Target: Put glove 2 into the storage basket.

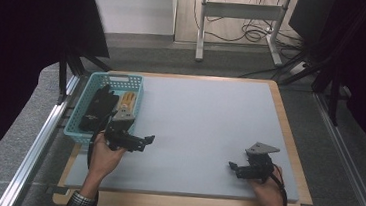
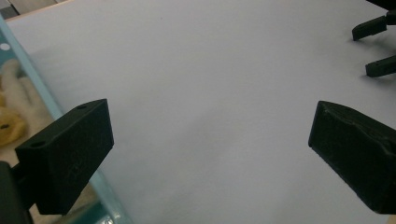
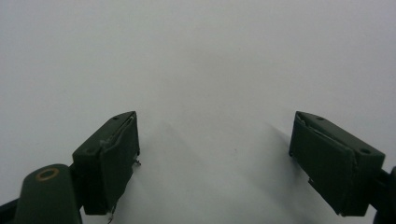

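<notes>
Beside the turquoise basket (image 1: 84, 105), your left gripper (image 1: 143, 140) is hovering, jaws spread wide, gripping nothing. Your right gripper (image 1: 235, 167) is gaping equally empty over the grey tabletop (image 1: 204, 120). Dark items are lying inside the basket.

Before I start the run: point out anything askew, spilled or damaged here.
Nothing stands out. The blue basket sits at the table's left edge with its contents inside. The left gripper and right gripper are both open and hold nothing.
</notes>
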